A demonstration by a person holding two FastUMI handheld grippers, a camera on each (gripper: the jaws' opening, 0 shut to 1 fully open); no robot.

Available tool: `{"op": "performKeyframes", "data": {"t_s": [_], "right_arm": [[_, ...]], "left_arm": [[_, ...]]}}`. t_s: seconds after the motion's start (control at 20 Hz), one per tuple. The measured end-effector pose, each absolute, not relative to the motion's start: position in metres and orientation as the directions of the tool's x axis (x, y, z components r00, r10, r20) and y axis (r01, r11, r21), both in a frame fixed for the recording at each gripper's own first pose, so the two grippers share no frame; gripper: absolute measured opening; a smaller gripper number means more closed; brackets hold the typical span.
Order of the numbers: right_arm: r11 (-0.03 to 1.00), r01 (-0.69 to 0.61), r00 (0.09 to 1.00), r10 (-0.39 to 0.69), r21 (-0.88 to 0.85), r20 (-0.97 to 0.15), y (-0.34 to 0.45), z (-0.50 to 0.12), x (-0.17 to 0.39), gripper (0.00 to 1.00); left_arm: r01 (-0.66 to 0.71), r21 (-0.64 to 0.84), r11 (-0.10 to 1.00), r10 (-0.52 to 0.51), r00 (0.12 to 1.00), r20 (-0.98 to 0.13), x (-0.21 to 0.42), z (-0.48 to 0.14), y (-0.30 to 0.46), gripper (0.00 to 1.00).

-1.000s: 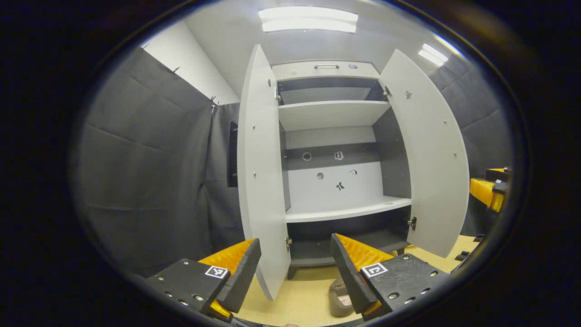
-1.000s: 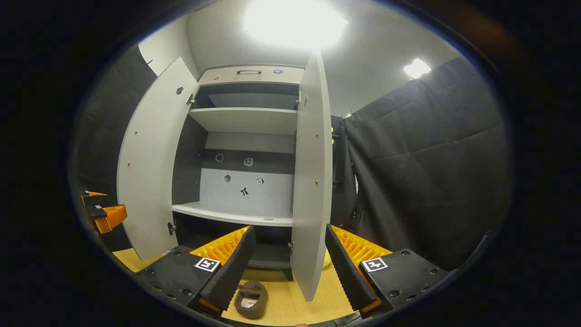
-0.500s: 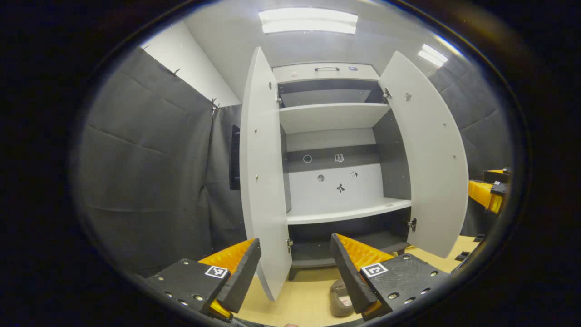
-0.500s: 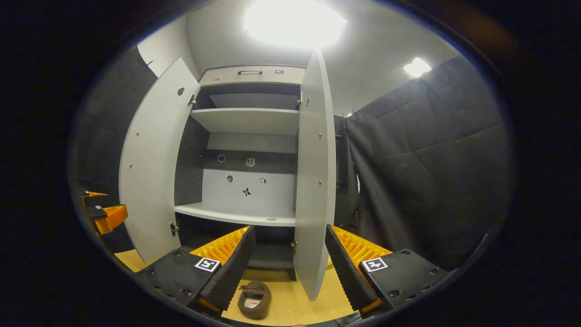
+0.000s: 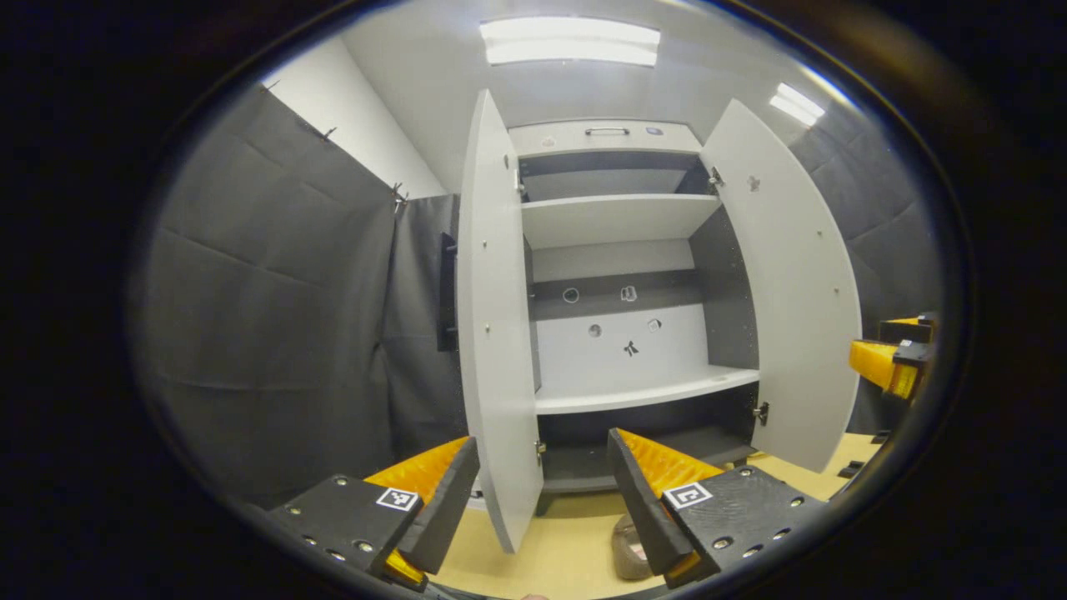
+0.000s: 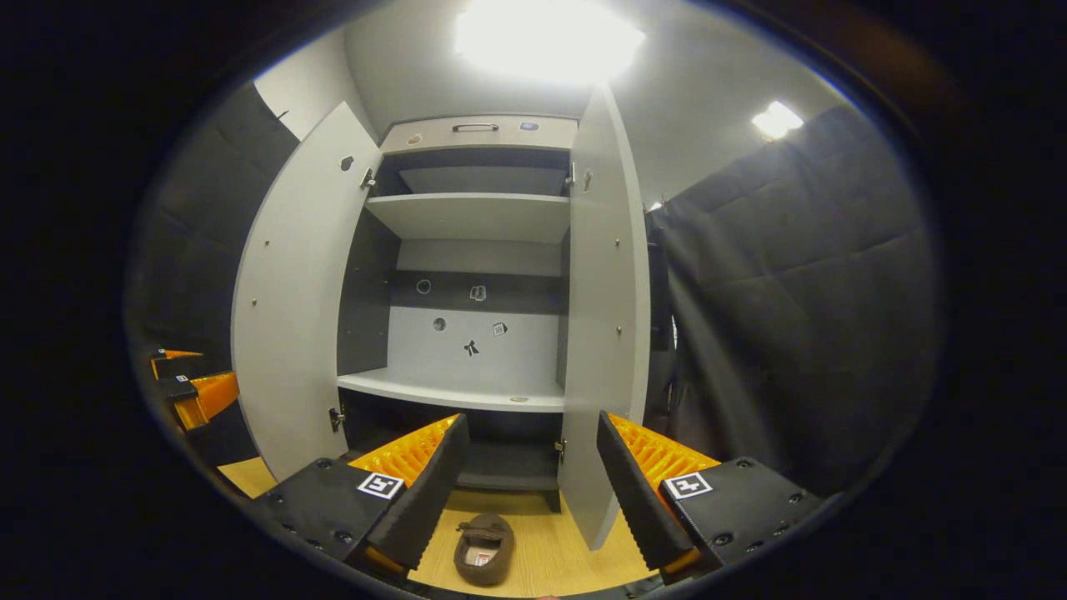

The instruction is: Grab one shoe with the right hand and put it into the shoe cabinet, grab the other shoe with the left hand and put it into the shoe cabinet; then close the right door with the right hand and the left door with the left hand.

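The shoe cabinet (image 5: 617,221) (image 6: 475,218) stands ahead with both doors swung wide and its pale shelves bare. A brown shoe (image 6: 483,548) lies on the wooden floor in front of it, just below and between my right gripper's fingers. In the left gripper view a brown shoe (image 5: 627,546) peeks out beside the right finger, partly hidden by it. My left gripper (image 5: 542,504) is open with nothing in it, level with the left door's (image 5: 498,333) lower edge. My right gripper (image 6: 527,492) is open and holds nothing, close to the right door (image 6: 602,333).
Black padded cloth walls (image 5: 275,317) (image 6: 792,308) close in both sides. The wooden floor (image 6: 542,550) runs up to the cabinet's base. The other gripper (image 5: 892,362) shows at the far right of the left gripper view, and the other gripper (image 6: 192,392) at the far left of the right gripper view.
Both views have shifted slightly, so the cabinet sits a little further right in each. The shoe in the right gripper view now lies more centred between the fingers. Both grippers stayed open.
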State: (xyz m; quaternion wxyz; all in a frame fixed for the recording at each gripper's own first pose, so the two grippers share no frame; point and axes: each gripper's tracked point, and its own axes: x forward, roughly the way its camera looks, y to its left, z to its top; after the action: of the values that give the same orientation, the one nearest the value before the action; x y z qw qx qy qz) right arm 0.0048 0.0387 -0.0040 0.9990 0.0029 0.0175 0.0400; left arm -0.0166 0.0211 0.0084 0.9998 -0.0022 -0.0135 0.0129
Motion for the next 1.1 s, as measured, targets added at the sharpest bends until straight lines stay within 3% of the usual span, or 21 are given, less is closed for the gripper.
{"op": "performKeyframes", "data": {"t_s": [0.1, 0.15, 0.2, 0.35, 0.4, 0.45, 0.9, 0.95, 1.1], "right_arm": [[0.994, -0.112, 0.991, 0.112, 0.005, -0.071, 0.048, -0.015, 0.01, 0.97], [0.992, -0.123, 0.988, 0.122, -0.003, -0.089, 0.052, -0.021, 0.014, 0.98], [0.991, -0.134, 0.986, 0.132, -0.011, -0.104, 0.055, -0.026, 0.017, 0.98], [0.984, -0.18, 0.975, 0.178, 0.002, -0.131, 0.072, -0.042, 0.031, 0.98], [0.981, -0.193, 0.969, 0.192, 0.011, -0.153, 0.077, -0.05, 0.036, 0.97], [0.979, -0.205, 0.963, 0.205, 0.019, -0.173, 0.082, -0.059, 0.041, 0.98], [0.952, -0.306, 0.873, 0.288, 0.017, -0.393, 0.123, -0.148, 0.081, 0.98], [0.949, -0.314, 0.859, 0.293, 0.02, -0.419, 0.126, -0.159, 0.083, 0.98], [0.942, -0.335, 0.813, 0.306, 0.032, -0.495, 0.132, -0.19, 0.085, 0.98]], "left_arm": [[-0.034, -0.01, 0.999, 0.034, 0.999, 0.026, -0.017, 0.007, 0.023, 0.9], [-0.038, -0.01, 0.999, 0.038, 0.999, 0.027, -0.02, 0.007, 0.024, 0.97], [-0.044, -0.007, 0.999, 0.044, 0.999, 0.026, -0.021, 0.007, 0.026, 0.9], [-0.078, 0.006, 0.997, 0.078, 0.997, 0.023, -0.027, 0.004, 0.035, 0.9], [-0.093, 0.007, 0.996, 0.093, 0.996, 0.015, -0.028, 0.002, 0.039, 0.97], [-0.105, 0.007, 0.994, 0.105, 0.994, 0.008, -0.031, -0.001, 0.043, 0.9], [-0.182, 0.017, 0.983, 0.183, 0.983, -0.02, -0.026, -0.014, 0.069, 0.9], [-0.186, 0.021, 0.982, 0.186, 0.982, -0.022, -0.027, -0.015, 0.069, 0.97], [-0.194, 0.036, 0.98, 0.195, 0.98, -0.034, -0.024, -0.017, 0.07, 0.97]]}}
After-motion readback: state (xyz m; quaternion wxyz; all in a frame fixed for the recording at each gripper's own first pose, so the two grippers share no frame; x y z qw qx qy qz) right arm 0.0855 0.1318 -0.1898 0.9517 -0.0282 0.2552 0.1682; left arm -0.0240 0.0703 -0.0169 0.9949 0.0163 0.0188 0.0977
